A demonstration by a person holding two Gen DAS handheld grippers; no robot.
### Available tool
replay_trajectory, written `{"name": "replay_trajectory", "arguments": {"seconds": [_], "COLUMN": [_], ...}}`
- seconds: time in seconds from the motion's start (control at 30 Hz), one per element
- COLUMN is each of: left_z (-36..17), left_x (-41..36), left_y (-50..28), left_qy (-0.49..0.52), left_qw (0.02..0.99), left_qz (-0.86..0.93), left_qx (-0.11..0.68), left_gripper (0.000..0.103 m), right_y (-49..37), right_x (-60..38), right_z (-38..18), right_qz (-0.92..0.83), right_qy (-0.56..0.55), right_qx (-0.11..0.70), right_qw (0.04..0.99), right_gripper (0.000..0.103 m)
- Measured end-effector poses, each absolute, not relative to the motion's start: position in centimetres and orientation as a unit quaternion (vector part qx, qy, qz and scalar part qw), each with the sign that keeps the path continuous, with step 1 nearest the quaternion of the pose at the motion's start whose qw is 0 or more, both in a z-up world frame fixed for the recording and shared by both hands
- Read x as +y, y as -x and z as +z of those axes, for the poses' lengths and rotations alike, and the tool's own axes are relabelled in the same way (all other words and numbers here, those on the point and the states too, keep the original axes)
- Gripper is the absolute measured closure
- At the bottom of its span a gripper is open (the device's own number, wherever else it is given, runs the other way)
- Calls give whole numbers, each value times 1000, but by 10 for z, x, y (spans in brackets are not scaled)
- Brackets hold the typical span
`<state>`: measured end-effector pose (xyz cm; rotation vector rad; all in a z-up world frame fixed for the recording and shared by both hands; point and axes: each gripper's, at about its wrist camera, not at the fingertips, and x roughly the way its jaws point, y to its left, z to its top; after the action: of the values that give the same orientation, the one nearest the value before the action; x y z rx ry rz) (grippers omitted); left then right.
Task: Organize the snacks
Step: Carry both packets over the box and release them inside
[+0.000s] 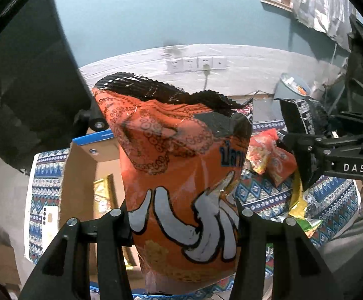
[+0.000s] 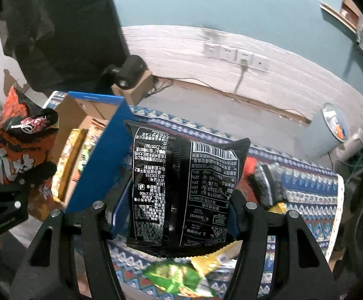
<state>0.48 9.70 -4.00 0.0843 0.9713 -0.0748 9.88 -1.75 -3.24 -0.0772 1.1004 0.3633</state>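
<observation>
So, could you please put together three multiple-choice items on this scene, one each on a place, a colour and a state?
1. Where does the cardboard box stand relative to the black snack bag in the right wrist view?
A. to its left
B. to its right
C. on top of it

2. What is the main colour of the bag in the left hand-held gripper?
A. green
B. orange
C. white

3. What is the state of the right hand-held gripper?
A. open and empty
B. shut on the black snack bag
C. shut on a green packet

Answers: 1 A, the box with blue flaps sits left of the bag. 2 B, the orange snack bag shows between the fingers. 3 B, both fingers press the black bag's sides.
</observation>
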Motion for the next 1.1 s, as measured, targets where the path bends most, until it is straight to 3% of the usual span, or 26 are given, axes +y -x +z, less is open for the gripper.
{"name": "replay_trajectory", "arguments": {"seconds": [1.1], "left_z": [-91], "left_x": [255], "left_y": [12], "left_qy": [42], "left_qw": [865], "left_qz": [85], "left_qx": [493], "left_gripper": [51], "right_y": [-131], "right_x": [175], "right_z": [-65], "right_qz": [284], "right_qy": [76], "right_qx": [554], "right_qw": [779], "right_gripper": [39]}}
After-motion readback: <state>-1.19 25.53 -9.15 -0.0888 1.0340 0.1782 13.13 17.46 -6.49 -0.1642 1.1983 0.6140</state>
